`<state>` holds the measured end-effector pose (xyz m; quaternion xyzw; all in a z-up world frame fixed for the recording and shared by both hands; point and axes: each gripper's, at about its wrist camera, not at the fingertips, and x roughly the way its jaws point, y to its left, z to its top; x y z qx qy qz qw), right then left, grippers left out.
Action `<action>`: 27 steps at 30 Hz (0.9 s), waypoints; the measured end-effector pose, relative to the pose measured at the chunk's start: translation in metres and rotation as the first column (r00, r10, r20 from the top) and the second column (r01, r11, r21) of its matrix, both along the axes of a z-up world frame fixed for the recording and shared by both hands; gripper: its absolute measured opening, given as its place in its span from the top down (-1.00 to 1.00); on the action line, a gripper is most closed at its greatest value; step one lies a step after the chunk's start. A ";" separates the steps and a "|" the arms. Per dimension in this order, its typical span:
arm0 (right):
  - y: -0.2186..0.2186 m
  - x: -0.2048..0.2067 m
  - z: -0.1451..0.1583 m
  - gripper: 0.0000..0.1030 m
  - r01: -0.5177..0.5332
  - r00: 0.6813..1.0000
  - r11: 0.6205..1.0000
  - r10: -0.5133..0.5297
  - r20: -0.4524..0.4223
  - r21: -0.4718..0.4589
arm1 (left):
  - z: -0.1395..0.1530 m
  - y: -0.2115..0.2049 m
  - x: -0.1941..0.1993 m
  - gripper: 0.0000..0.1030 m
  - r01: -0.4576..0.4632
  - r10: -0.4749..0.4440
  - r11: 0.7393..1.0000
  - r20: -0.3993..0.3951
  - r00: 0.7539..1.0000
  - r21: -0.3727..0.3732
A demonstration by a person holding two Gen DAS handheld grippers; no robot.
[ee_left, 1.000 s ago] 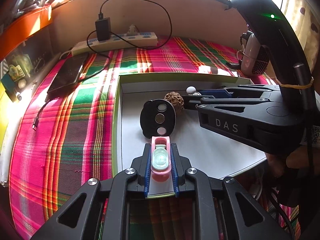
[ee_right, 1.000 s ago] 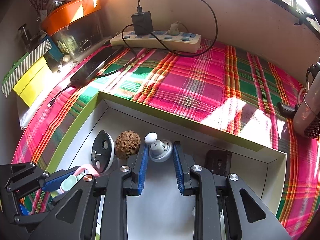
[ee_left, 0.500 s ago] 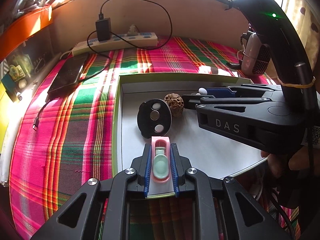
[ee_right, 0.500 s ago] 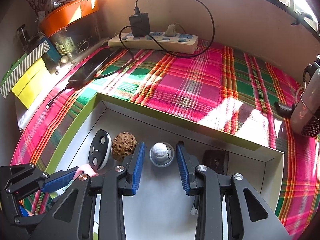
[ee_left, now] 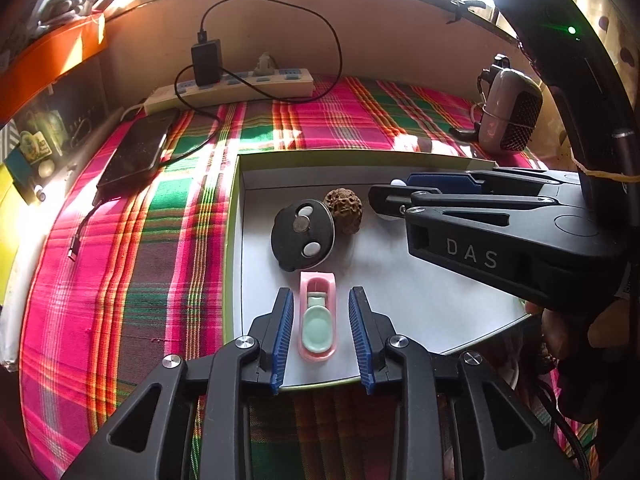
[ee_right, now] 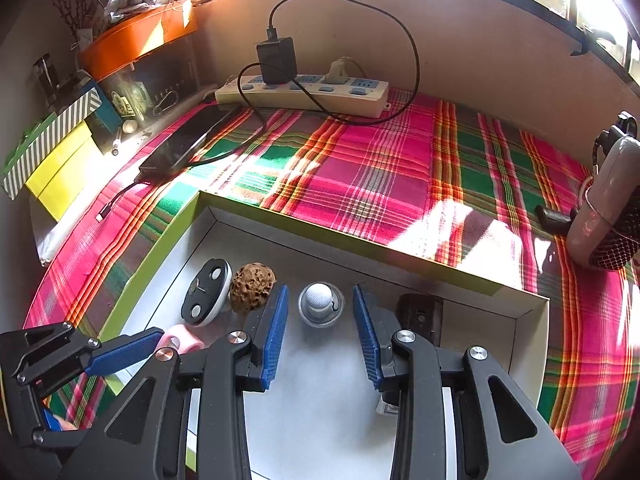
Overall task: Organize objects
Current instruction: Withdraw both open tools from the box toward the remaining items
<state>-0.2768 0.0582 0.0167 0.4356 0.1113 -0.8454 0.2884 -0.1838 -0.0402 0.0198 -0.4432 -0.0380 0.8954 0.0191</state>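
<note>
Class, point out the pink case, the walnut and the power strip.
pink case (ee_left: 317,317), left wrist view, on its green insert.
walnut (ee_left: 343,215), left wrist view, on its pitted shell.
power strip (ee_right: 304,94), right wrist view, on its top.

Cloth (ee_right: 360,184): plaid, hot pink w/ green, orange, grey and white stripes. Box (ee_right: 176,232): lime-green rim, white inside. In it, far left: oval disc (ee_left: 302,236), black face w/ silver dots, white edge. Beside it a brown pitted ball (ee_left: 343,210). Near: pink case (ee_left: 317,316) w/ mint-green oval insert. Grey-white knob (ee_right: 321,304) on silver base. Dark brown block (ee_right: 420,312) at right. Both grippers: black frames, blue ribbed pads (ee_left: 282,332). Far: cream power strip (ee_right: 304,94) w/ blue sockets, black charger (ee_right: 276,60) and cable. Far left: orange tray (ee_right: 136,42), yellow box (ee_right: 60,168).
</note>
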 end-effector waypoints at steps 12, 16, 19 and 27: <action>0.017 0.026 0.021 0.31 0.038 0.998 0.998 -0.040 -0.039 -0.044 | 0.013 0.004 0.020 0.47 0.014 -0.014 1.000 -0.033 0.999 -0.016; 0.027 0.040 0.030 0.31 0.060 0.996 0.996 -0.064 -0.057 -0.067 | 0.019 0.006 0.030 0.47 0.018 -0.019 1.000 -0.048 0.999 -0.015; 0.037 0.050 0.035 0.31 0.081 0.994 0.994 -0.087 -0.067 -0.076 | 0.024 0.008 0.039 0.47 0.025 -0.025 1.000 -0.062 0.998 -0.011; 0.066 0.081 0.041 0.31 0.131 0.986 0.988 -0.139 -0.094 -0.088 | 0.029 0.012 0.063 0.47 0.048 -0.048 0.999 -0.080 0.996 0.003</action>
